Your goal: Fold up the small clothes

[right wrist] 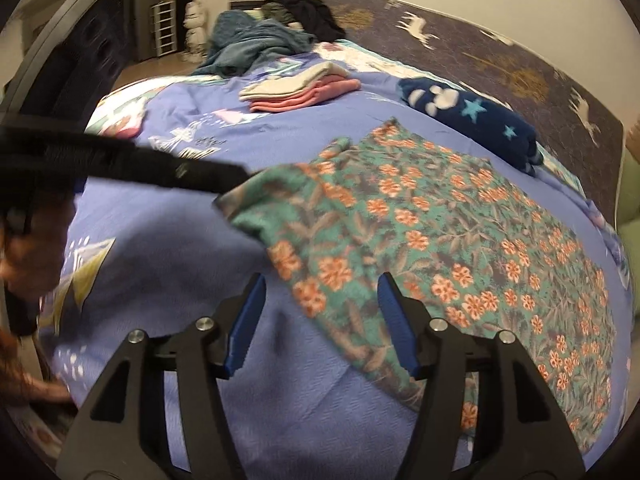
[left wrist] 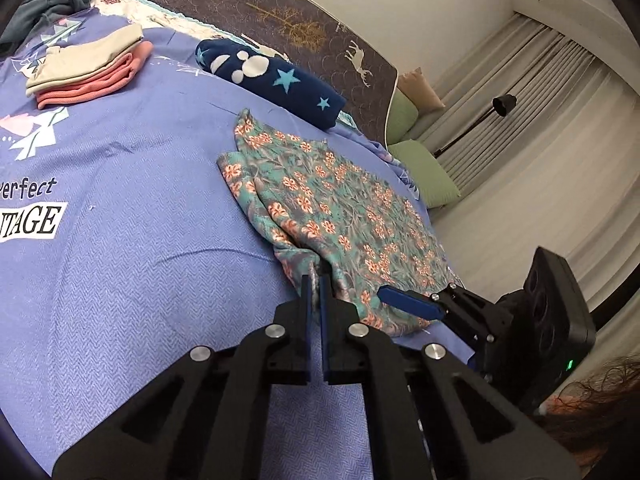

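A teal floral garment lies spread on the blue bedspread. My left gripper is shut on a bunched bit of its near left edge. In the right wrist view that gripper shows as a blurred black bar reaching the garment's left corner. My right gripper is open, its blue pads on either side of the garment's near edge without pressing it. In the left wrist view one of its blue fingers lies over the garment's near right edge.
A folded beige and pink stack sits farther back on the bed. A rolled navy star blanket lies beside the garment's far side. A teal clothes heap is at the far end. Green cushions lie past the bed's right edge.
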